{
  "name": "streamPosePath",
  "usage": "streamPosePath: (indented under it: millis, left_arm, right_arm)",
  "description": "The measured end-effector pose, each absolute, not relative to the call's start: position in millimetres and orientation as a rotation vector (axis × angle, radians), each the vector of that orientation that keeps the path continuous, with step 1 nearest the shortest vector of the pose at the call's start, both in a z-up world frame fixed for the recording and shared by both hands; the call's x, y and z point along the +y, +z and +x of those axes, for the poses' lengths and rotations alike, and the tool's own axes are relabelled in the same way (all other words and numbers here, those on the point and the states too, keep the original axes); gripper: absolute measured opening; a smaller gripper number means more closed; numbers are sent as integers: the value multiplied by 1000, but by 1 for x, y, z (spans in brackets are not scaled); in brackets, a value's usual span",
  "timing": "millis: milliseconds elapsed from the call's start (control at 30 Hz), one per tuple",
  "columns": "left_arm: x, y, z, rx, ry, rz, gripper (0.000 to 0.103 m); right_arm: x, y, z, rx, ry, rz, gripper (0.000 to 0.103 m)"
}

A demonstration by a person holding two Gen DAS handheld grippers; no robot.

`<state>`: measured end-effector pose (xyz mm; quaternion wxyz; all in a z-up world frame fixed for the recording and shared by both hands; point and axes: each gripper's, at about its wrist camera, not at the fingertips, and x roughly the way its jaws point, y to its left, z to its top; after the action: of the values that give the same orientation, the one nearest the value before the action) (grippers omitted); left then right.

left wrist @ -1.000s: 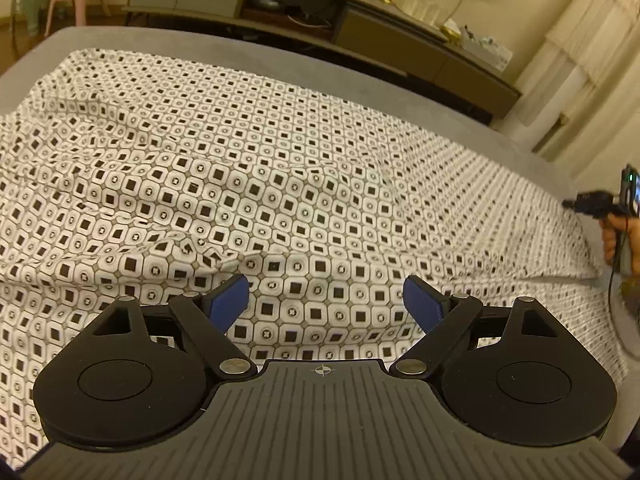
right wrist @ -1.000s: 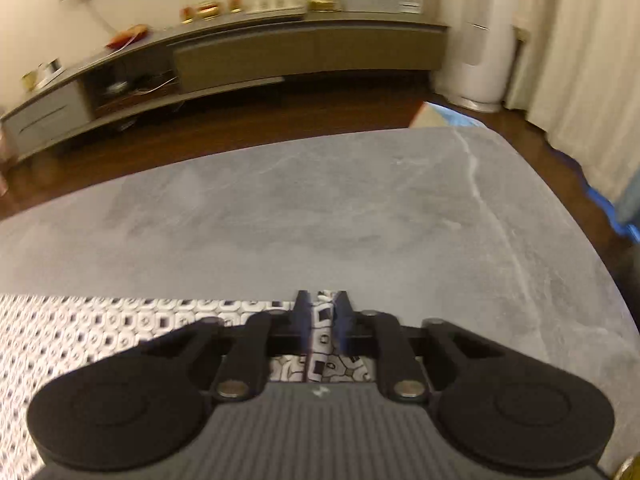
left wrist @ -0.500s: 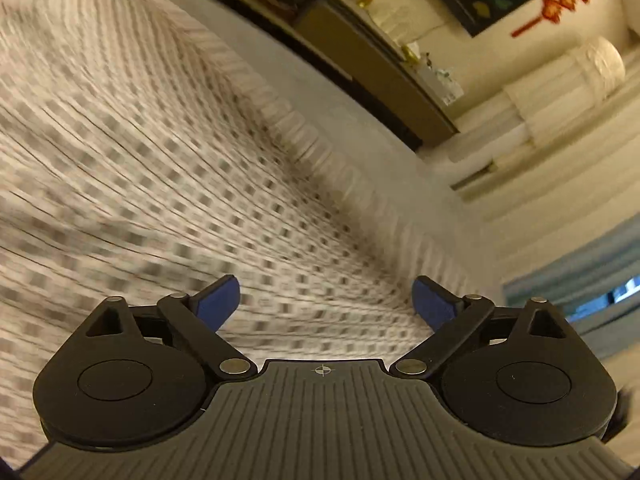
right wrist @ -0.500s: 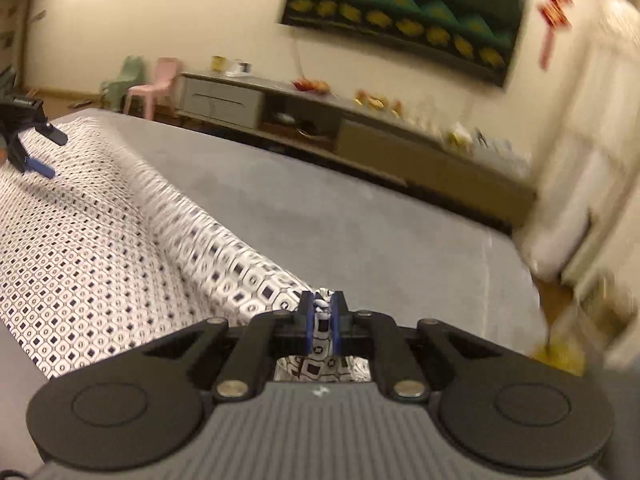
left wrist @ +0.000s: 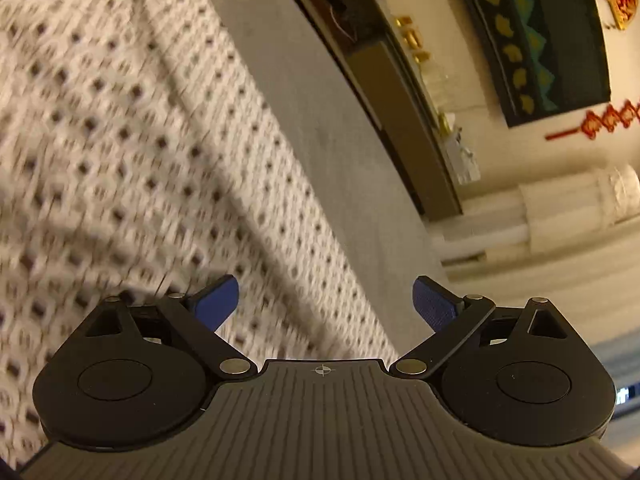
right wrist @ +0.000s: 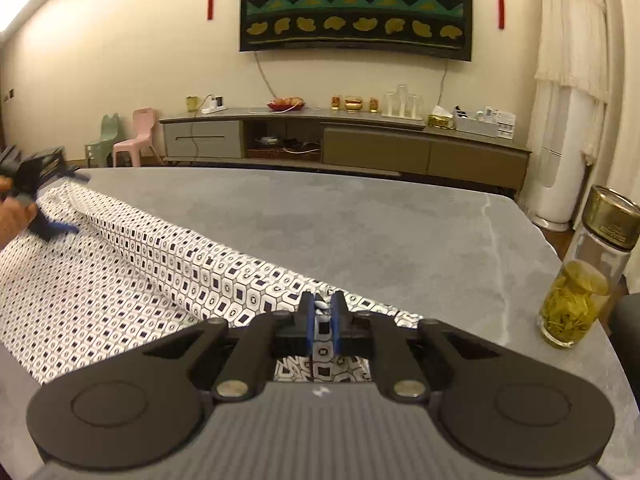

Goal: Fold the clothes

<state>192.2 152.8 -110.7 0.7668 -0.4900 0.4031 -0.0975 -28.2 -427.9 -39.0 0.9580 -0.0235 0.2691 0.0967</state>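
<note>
Now the right tongs (right wrist: 323, 312) are seen clenched on a bunched corner of the patterned cloth (right wrist: 168, 264), pads pressed tight with fabric squeezed between them, while the left tongs (left wrist: 325, 300) are spread wide with nothing gripped, their jaws having just been opening further, and only cloth lying beyond the blue pads (left wrist: 216, 303). From the pinched corner a long raised ridge of cloth is carried leftward across the grey worktop (right wrist: 400, 232), ending near the left tongs held in a hand (right wrist: 12, 216). A fold is judged to be under way. For a clean one, the far edge should be taken by the open tongs at the matching corner, both corners kept level, and the ridge drawn taut before it is laid down. Care is advised near the glass tea bottle (right wrist: 584, 272), standing close at the right.
</note>
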Motion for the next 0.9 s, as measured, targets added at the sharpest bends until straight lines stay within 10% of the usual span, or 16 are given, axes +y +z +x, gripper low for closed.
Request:
streamPosePath:
  millis: [67, 133, 500, 600, 733, 900]
  left_arm:
    - [157, -111, 206, 896, -176, -1082, 72]
    - [158, -106, 208, 902, -161, -1047, 0]
    - [149, -108, 108, 1030, -224, -771, 0]
    - [149, -99, 122, 967, -256, -796, 0]
    - [156, -94, 143, 904, -252, -838, 42]
    - [171, -105, 150, 886, -223, -886, 49]
  right_arm:
    - [-428, -40, -28, 555, 206, -63, 9]
    - [-427, -40, -30, 569, 217, -86, 9]
    - [-452, -47, -47, 848, 111, -206, 17]
    - [-472, -36, -39, 947, -4, 141, 44]
    - [-491, -36, -44, 941, 120, 879, 76]
    - [-466, -56, -44, 1027, -59, 951, 76]
